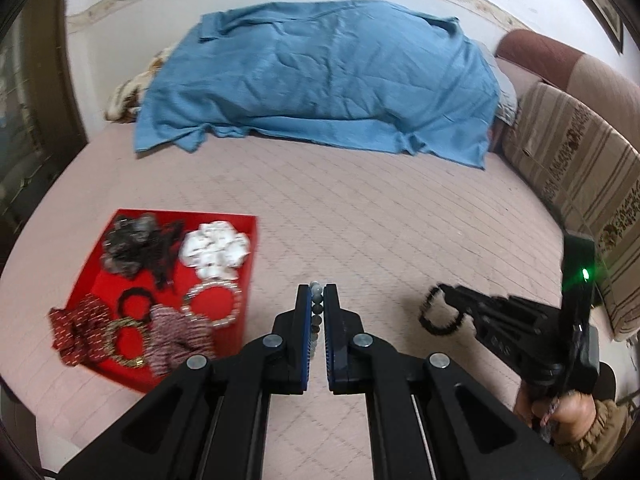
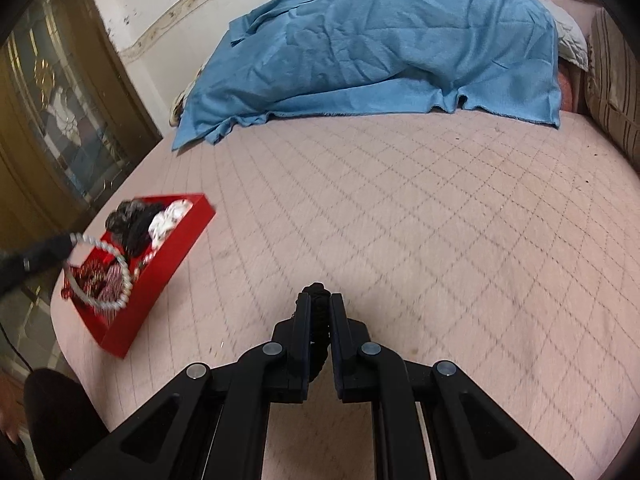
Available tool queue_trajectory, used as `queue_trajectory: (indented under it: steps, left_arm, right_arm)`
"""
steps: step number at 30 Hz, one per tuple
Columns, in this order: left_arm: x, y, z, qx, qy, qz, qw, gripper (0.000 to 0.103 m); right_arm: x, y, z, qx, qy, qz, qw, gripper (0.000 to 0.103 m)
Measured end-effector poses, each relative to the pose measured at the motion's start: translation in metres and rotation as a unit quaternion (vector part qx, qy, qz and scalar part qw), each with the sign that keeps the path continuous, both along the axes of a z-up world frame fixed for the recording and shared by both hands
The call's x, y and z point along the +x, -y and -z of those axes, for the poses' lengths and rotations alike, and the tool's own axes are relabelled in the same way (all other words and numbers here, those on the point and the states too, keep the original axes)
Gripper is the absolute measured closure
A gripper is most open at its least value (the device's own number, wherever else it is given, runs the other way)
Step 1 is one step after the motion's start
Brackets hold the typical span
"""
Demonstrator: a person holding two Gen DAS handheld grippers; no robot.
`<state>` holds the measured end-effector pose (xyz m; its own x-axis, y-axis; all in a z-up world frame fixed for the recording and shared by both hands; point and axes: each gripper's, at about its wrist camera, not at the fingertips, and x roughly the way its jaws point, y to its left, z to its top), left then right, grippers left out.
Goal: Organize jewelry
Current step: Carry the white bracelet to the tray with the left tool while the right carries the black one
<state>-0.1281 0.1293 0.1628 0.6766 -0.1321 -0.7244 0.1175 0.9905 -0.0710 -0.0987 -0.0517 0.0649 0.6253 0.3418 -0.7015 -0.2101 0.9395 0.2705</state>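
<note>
Left gripper (image 1: 317, 300) fingers pinch a light, floppy pale beaded bracelet (image 2: 105, 276); right gripper (image 2: 319, 308) fingers clamp a soft black beaded bracelet (image 1: 438, 314) near the bed's front edge.

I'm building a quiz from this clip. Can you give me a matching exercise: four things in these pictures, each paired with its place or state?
Things:
1. pale bead bracelet
2. black bead bracelet
3. white fabric flower
4. blue cloth

Places or states:
A. lying in the red tray
B. pinched in the left tongs
C. draped over a heap at the far end of the bed
D. pinched in the right tongs

Pairs: 1-B, 2-D, 3-A, 4-C
</note>
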Motion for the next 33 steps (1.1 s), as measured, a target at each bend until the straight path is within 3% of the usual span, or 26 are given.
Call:
queue_trajectory:
  steps: [18, 33]
  left_arm:
    - [-0.022, -0.085, -0.001, 0.011, 0.019, -0.094, 0.9953, 0.098]
    - [0.000, -0.112, 0.005, 0.018, 0.030, -0.090, 0.9953, 0.098]
  right_arm:
    - [-0.028, -0.063, -0.025, -0.024, 0.009, -0.047, 0.999, 0.093]
    - [-0.009, -0.138, -0.059, -0.038, 0.031, -0.100, 0.994, 0.093]
